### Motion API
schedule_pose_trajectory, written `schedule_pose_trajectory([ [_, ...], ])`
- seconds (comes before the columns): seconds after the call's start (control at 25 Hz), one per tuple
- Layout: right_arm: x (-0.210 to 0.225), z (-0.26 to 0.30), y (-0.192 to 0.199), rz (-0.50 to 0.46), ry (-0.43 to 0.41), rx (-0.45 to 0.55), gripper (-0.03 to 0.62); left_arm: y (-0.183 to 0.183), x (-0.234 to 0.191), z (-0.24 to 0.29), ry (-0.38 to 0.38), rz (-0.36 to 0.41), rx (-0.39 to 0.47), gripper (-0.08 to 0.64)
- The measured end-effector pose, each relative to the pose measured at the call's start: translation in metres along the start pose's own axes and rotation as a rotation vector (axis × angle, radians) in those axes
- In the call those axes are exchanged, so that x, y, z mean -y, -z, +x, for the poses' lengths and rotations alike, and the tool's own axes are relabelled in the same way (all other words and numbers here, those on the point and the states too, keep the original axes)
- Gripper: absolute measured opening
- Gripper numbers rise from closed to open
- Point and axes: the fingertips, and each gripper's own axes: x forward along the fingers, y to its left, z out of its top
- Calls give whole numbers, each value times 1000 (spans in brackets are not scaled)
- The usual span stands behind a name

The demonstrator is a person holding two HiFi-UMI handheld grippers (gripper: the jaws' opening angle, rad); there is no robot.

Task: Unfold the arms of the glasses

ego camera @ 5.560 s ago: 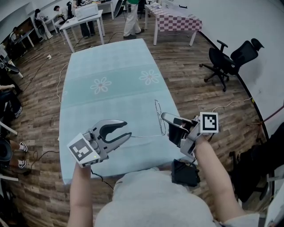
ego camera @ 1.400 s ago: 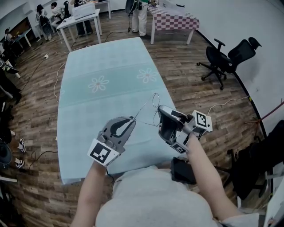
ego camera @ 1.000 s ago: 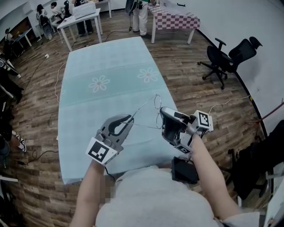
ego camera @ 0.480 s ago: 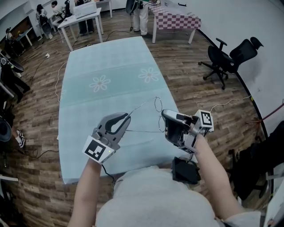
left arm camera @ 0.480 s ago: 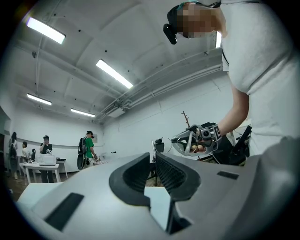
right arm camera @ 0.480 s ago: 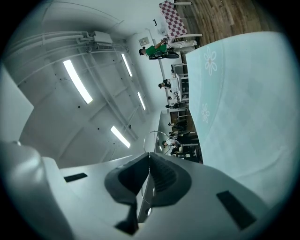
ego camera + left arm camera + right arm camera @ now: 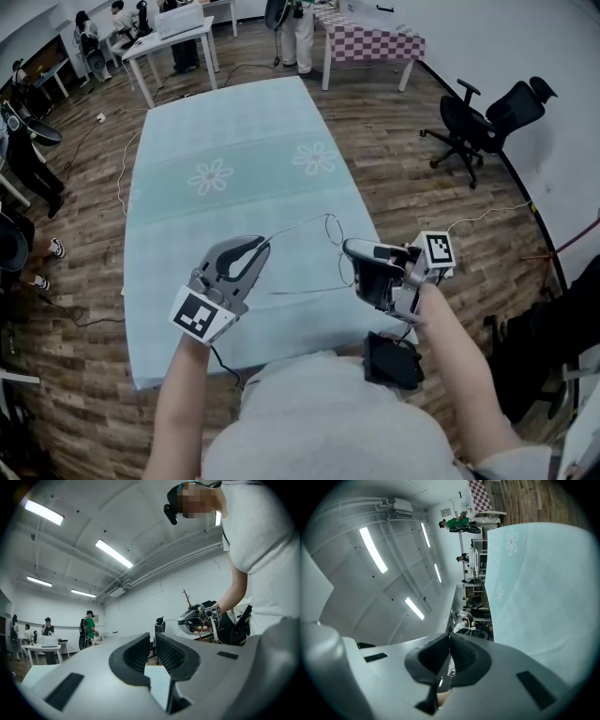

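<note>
- Since the earliest frame, the left claw, then wide open and empty, has been closed on the tip of one arm of the glasses.
- The right claw is pinched shut on the frame, and the glasses are held in the air above the table, near its right edge.
- Such thin wire is judged light, springy and easily bent, so holds are best kept near the hinge and swings made gently.
- Open room is offered leftward over the table, while bare floor lies past the right edge.
</note>
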Motion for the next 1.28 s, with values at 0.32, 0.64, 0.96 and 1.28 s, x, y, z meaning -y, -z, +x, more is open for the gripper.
schedule_pose_trajectory([
  [0.32, 7, 3, 4, -47, 61, -51, 11, 5, -9, 2, -6, -11, -14, 46],
  [0.64, 7, 2, 8, -74, 62, -75, 11, 8, -10, 3, -10, -14, -36, 48],
  [0.96, 8, 3, 3, -88, 78, -45, 11, 11, -9, 5, 6, -24, -46, 49],
  [1.28, 16, 5, -1, -97, 109, -16, 11, 15, -13, 7, -35, -36, -70, 141],
])
